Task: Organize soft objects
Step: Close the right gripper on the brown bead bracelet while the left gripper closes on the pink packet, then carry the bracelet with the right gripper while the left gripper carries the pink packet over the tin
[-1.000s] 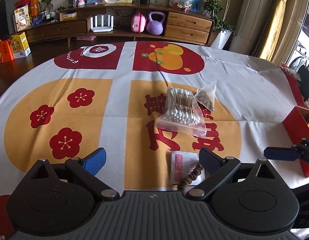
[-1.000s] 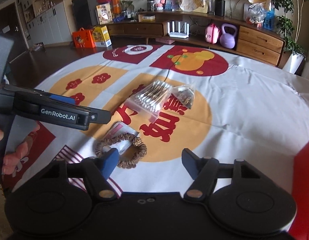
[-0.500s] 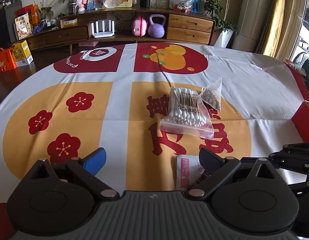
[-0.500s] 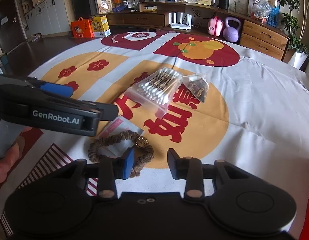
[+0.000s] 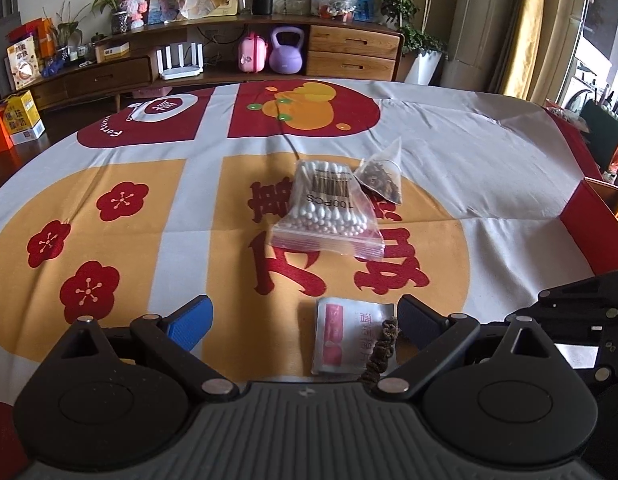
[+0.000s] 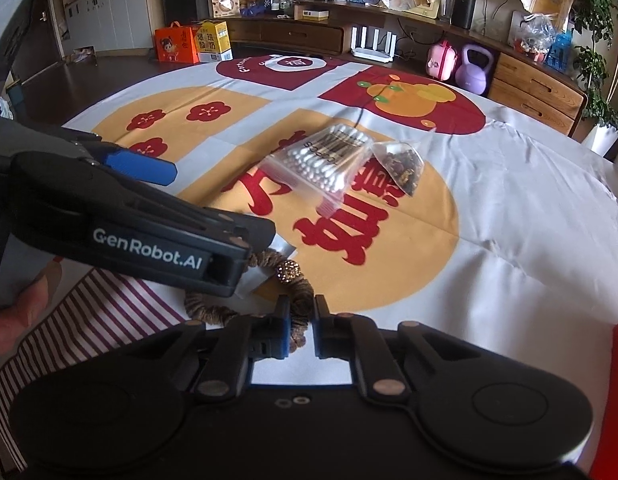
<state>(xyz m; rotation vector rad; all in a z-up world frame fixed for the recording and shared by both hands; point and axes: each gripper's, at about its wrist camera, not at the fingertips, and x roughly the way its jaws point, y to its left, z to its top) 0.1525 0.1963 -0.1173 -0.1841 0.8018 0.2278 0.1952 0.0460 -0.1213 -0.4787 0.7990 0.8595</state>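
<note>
Covering the table, the printed tablecloth (image 5: 489, 184) leaves open room toward its far edge. The left gripper (image 5: 303, 322) hovers spread wide at the near edge. The right gripper (image 6: 299, 330) pinches the brown hair tie (image 6: 297, 300), which lies across the sachet (image 5: 341, 336) directly ahead.

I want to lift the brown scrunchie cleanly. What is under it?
The scrunchie lies partly on a pink-and-white sachet. The left gripper hides the overlap.
</note>
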